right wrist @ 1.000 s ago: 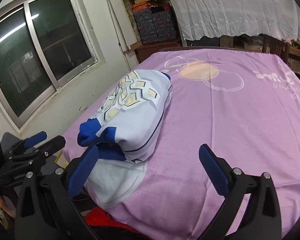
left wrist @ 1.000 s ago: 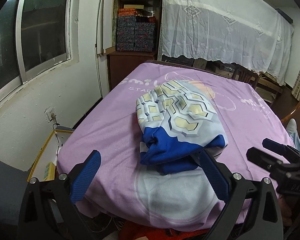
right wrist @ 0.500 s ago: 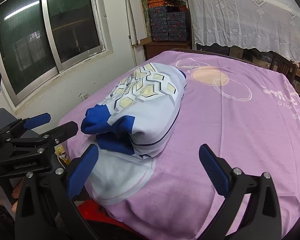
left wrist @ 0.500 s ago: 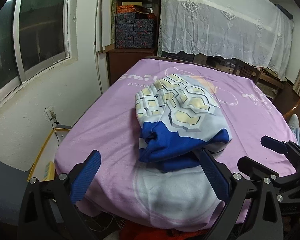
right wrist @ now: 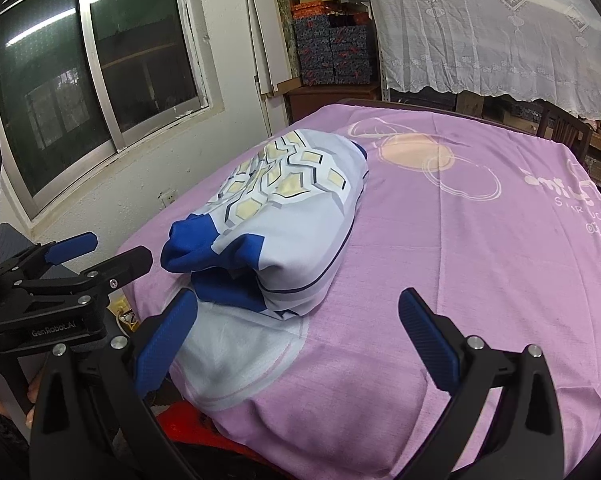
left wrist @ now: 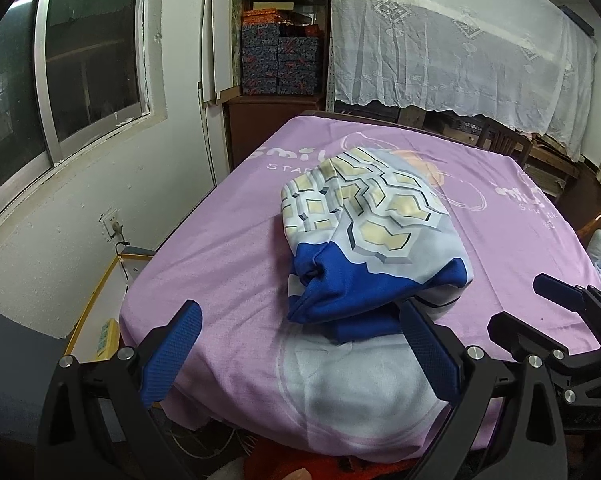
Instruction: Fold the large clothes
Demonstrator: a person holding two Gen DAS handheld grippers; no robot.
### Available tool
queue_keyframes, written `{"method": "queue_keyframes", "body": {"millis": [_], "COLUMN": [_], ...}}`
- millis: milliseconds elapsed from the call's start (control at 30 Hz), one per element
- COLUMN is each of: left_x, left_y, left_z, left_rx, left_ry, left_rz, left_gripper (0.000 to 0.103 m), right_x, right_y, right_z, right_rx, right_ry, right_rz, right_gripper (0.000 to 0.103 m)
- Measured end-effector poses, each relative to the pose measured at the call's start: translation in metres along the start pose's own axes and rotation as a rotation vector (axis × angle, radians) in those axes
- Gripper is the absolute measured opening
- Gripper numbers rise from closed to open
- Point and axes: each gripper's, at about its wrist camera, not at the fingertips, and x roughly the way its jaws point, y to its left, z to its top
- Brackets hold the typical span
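With the garment [left wrist: 370, 236] lying bundled near the front edge of the purple sheet [left wrist: 228, 248] and both the left gripper [left wrist: 300, 354] and right gripper [right wrist: 296, 344] spread empty short of it, the fold looks done, so back straight off without snagging the blue hem.

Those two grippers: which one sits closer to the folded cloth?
The left gripper. Its right-hand finger reaches the blue edge of the cloth, while the right gripper hovers open over bare purple sheet beside the bundle.
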Motion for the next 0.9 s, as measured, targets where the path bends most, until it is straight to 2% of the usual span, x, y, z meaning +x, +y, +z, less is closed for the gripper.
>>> {"method": "queue_keyframes", "body": {"millis": [900], "left_x": [0.0017], "left_y": [-0.0036], "left_z": [-0.0014], "left_rx": [0.016], "left_ry": [0.015], "left_rz": [-0.001], "left_gripper": [0.099], "right_x": [-0.0020], "right_y": [-0.0001], "right_z": [-0.0008], "right_rx": [0.013], "right_ry": [-0.004], "right_rz": [0.011], "right_gripper": [0.098]}}
